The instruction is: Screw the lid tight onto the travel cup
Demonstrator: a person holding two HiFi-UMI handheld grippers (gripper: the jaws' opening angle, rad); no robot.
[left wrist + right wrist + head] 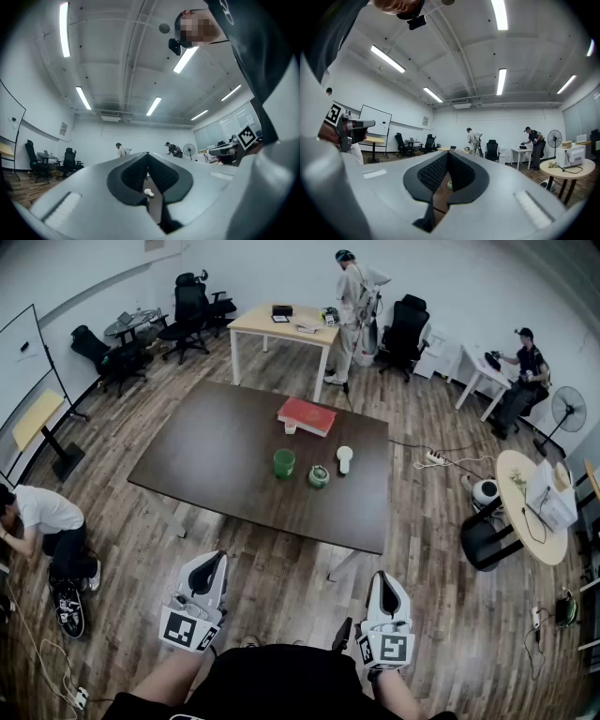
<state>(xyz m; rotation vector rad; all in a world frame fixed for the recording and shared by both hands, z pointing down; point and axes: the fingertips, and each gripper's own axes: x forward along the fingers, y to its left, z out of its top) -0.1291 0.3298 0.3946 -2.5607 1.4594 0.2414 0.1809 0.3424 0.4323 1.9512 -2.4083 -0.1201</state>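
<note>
Travel cup (284,463), green and open-topped, upright on the dark table (216,451), close to the table's middle, not capped. Lid (319,477), green as well, flat on the table a little nearer its right end and its near edge, beside the cup but not touching. White handle-shaped piece (344,459) farther toward the table's right end, apart from both. Red book (307,415) flat by the table's far edge, with a small clear cup (291,427) just at the book's near corner. Left gripper (217,559) short of the table's near edge, over the wood floor (281,568), well apart from cup and lid. Jaws pressed together at the tips and gripping nothing. In the left gripper view, dark ribbed pads (131,173) meeting at the tip, only the white piece glimpsed far off through the slot behind them. Right gripper (382,576) likewise short of the table's near edge, toward its right corner. Jaws closed tip to tip and empty. In the right gripper view, pads (433,173) joined at the front, the lid showing far beyond through the slot. Past the table's far edge, one person standing (354,292) at a light wooden desk (277,324). Off the table's left end, another person crouched (42,514) on the floor.
</note>
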